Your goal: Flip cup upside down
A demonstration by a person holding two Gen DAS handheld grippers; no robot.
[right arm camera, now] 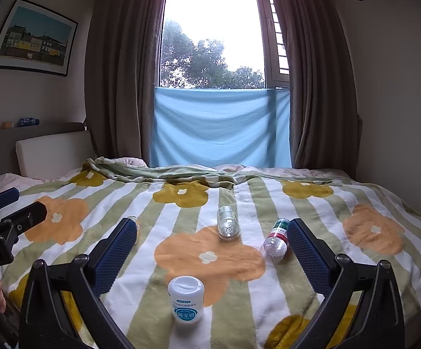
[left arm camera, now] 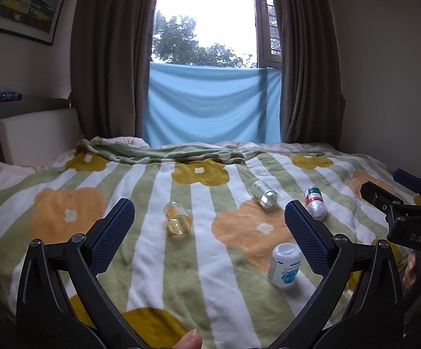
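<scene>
Both grippers wide open and holding nothing: left gripper (left arm camera: 209,224) has the clear yellowish cup (left arm camera: 177,217) lying on its side on the striped blanket (left arm camera: 140,250) at 11 o'clock between its fingers, right gripper (right arm camera: 212,242) sees white bottle (right arm camera: 186,299) at 6 o'clock.

- Daylight enters through the window (right arm camera: 213,35), whose sky is blown out to plain white in both views.
- The curtains (right arm camera: 117,81) and side walls stay dim and brownish against it.
- The blanket (right arm camera: 210,250) is evenly lit, with only soft, faint shadows.
- Fisheye bending curves the walls, and the corners darken to black.
- Focus is fairly sharp at centre, softer toward the edges.
</scene>
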